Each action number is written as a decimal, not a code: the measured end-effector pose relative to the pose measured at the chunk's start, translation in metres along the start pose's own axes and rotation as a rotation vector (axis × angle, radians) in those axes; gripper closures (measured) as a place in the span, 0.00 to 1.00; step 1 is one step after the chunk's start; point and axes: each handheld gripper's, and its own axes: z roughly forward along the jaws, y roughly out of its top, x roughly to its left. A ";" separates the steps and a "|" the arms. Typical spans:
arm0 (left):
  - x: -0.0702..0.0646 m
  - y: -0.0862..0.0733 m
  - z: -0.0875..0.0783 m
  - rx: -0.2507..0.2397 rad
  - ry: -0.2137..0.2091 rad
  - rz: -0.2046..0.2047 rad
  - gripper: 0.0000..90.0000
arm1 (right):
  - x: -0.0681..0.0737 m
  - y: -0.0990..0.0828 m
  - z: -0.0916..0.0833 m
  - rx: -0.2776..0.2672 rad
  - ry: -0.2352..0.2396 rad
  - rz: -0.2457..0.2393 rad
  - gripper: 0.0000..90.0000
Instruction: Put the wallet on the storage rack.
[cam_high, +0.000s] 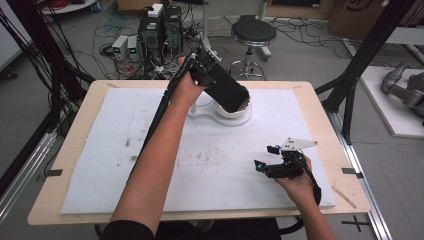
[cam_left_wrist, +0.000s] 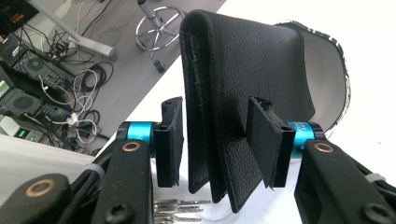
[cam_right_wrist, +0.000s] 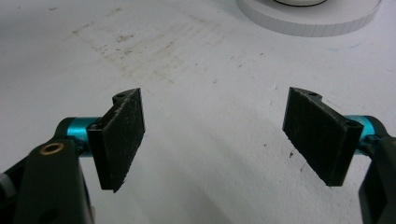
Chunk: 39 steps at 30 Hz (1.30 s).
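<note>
The left gripper (cam_left_wrist: 215, 140) sits at the far centre of the table (cam_high: 75, 130), its jaws astride a black leather wallet (cam_left_wrist: 233, 93); one pad touches, the other stands clear. The wallet hangs over a white dish (cam_high: 232, 114). The right gripper (cam_right_wrist: 212, 135), near right, has its jaws wide apart over the white mat (cam_high: 125, 165).

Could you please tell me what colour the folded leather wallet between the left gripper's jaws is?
The folded grained-leather wallet is black, clearest in the left gripper view.

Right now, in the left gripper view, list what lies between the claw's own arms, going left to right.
Left pad → a gap → black leather wallet → right pad, which lies against the wallet's face.
</note>
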 end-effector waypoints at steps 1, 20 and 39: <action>0.000 0.000 -0.001 -0.006 -0.003 -0.004 0.61 | 0.000 0.000 0.000 -0.003 0.001 -0.004 0.24; 0.003 -0.001 -0.044 -0.182 -0.112 -0.055 0.43 | 0.002 0.003 -0.004 -0.020 0.007 -0.006 0.24; -0.002 -0.110 -0.120 -0.434 -0.320 -0.139 0.24 | -0.001 0.004 -0.009 -0.045 -0.019 0.012 0.23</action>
